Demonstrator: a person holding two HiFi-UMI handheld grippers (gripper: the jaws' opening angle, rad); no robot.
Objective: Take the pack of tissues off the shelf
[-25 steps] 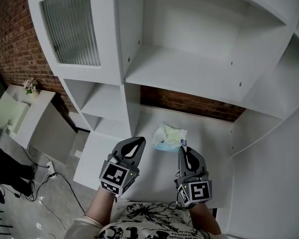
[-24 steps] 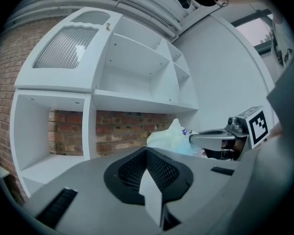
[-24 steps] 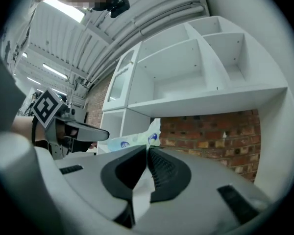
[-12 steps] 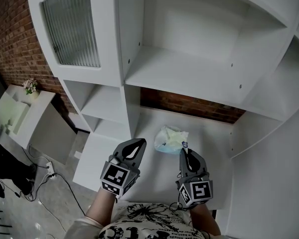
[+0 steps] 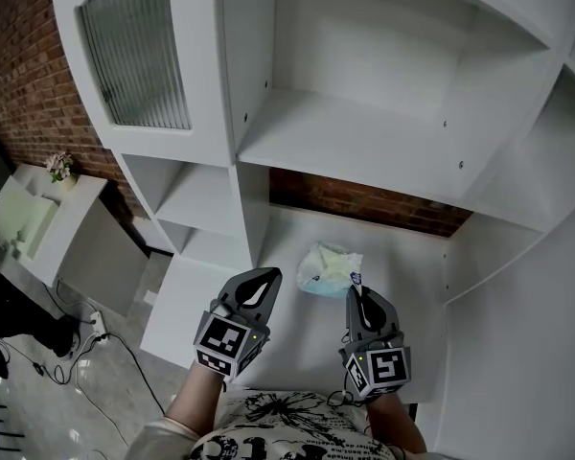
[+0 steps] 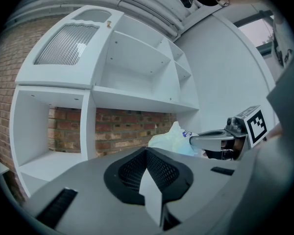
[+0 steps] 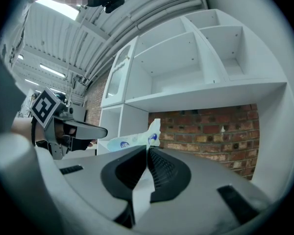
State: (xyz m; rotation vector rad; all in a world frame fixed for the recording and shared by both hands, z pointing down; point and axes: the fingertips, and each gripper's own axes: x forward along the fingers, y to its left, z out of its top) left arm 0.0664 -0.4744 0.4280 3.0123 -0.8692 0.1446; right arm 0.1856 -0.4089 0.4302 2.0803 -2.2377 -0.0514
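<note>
The pack of tissues (image 5: pixel 328 267), a pale crinkled wrapper with blue print, lies on the white shelf (image 5: pixel 407 257) in front of the brick back. My right gripper (image 5: pixel 353 282) is shut on the pack's near right edge. In the right gripper view a flap of the pack (image 7: pixel 152 131) sticks up from the closed jaws of the right gripper (image 7: pixel 148 150). My left gripper (image 5: pixel 265 278) hovers left of the pack, shut and holding nothing. In the left gripper view its jaws (image 6: pixel 147 152) meet, with the pack (image 6: pixel 169 141) beyond them.
An upper shelf board (image 5: pixel 364 142) overhangs the opening, and a white side wall (image 5: pixel 489 247) closes it on the right. Smaller side compartments (image 5: pixel 196 199) and a ribbed-glass cabinet door (image 5: pixel 134 56) stand to the left. Cables (image 5: pixel 105 338) lie on the floor below left.
The right gripper and the pack have edged slightly toward me, and the wrapper has bunched a little. The left gripper has stayed where it was.
</note>
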